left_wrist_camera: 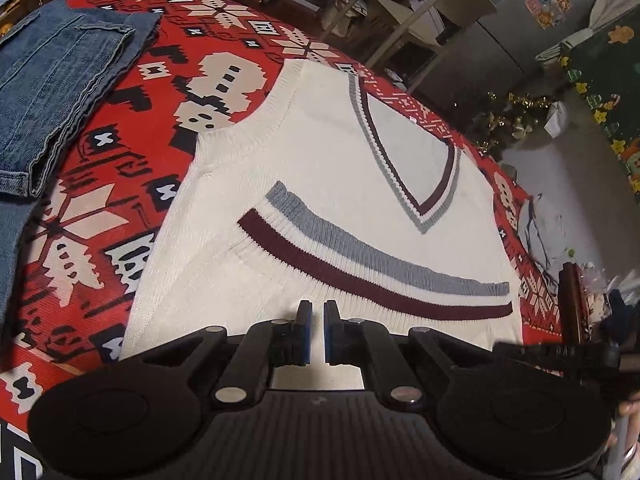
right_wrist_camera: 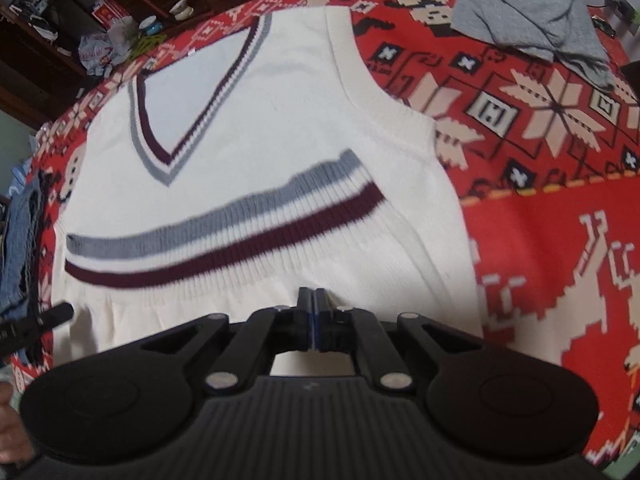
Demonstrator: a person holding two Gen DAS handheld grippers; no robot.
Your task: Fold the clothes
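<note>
Both claws (left (left_wrist_camera: 318,312) nearly closed, right (right_wrist_camera: 316,300) closed, empty) over vest (left_wrist_camera: 320,168) hem.

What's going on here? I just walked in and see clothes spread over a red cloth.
A person with a gripper in each hand is folding a white knit vest on a red patterned cloth. Its striped hem is already folded up over the body. The left gripper and right gripper sit nearly closed over the near edge, holding nothing visible. Folded jeans lie to one side, a grey garment to the other.

Vest (left_wrist_camera: 320,184) on blanket (left_wrist_camera: 132,184), jeans (left_wrist_camera: 52,92) left, cloth (right_wrist_camera: 532,12) right
</note>
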